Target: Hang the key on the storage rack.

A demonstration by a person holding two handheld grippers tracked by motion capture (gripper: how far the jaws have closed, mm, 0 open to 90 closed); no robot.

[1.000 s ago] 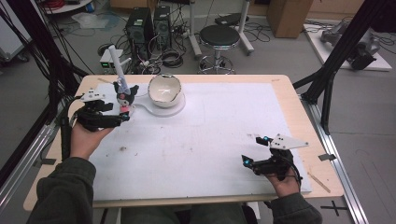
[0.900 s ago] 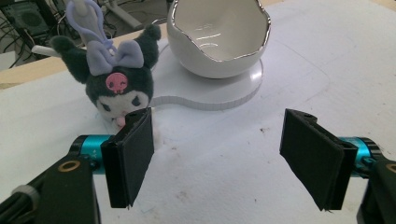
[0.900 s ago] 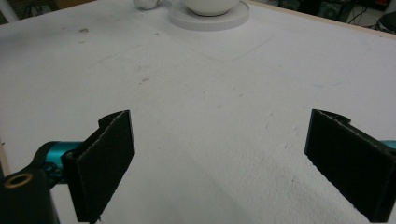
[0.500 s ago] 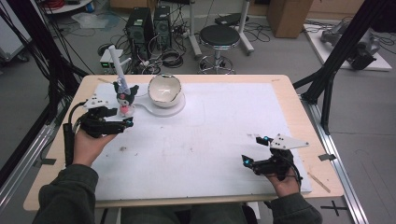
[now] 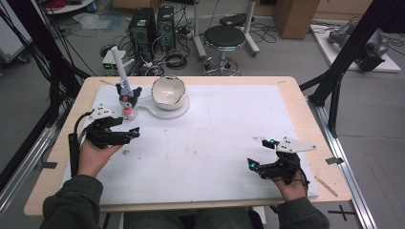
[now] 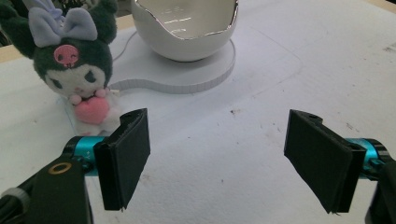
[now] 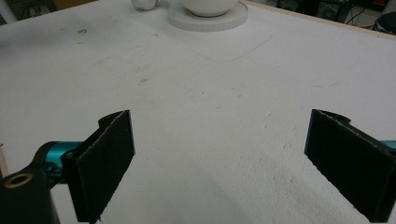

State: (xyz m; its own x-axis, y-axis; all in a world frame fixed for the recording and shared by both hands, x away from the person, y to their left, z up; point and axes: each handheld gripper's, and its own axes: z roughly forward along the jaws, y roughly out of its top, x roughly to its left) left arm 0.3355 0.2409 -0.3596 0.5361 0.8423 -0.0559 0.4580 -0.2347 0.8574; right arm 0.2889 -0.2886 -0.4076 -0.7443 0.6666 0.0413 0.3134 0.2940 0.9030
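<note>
Item 1: plush toy [image 6: 79, 70]. Dark ears, lilac bow, pink heart at front. Stands upright on the white mat [image 5: 215, 143], far-left area, just beside the white base disc [image 6: 187, 77] that carries the egg-shaped bowl [image 6: 184, 25]. Nothing grips it.

Item 2: left gripper [image 6: 217, 161]. Jaws have just been opening; now spread wide, nothing between them, pads off the toy. Sits near the toy, on the person's side of it.

Item 3: right gripper [image 7: 224, 163]. Jaws released and wide, empty, low over bare mat at near-right, well apart from toy and bowl.

Handling note (judgement): the toy looks freshly set down, or about to be picked up; can't tell which from here. If picking up: centre jaws on the body, approx. below the head, approach level, close gently so soft stuffing doesn't tip it. If backing off: withdraw straight, keep pads clear of ears and disc edge.
</note>
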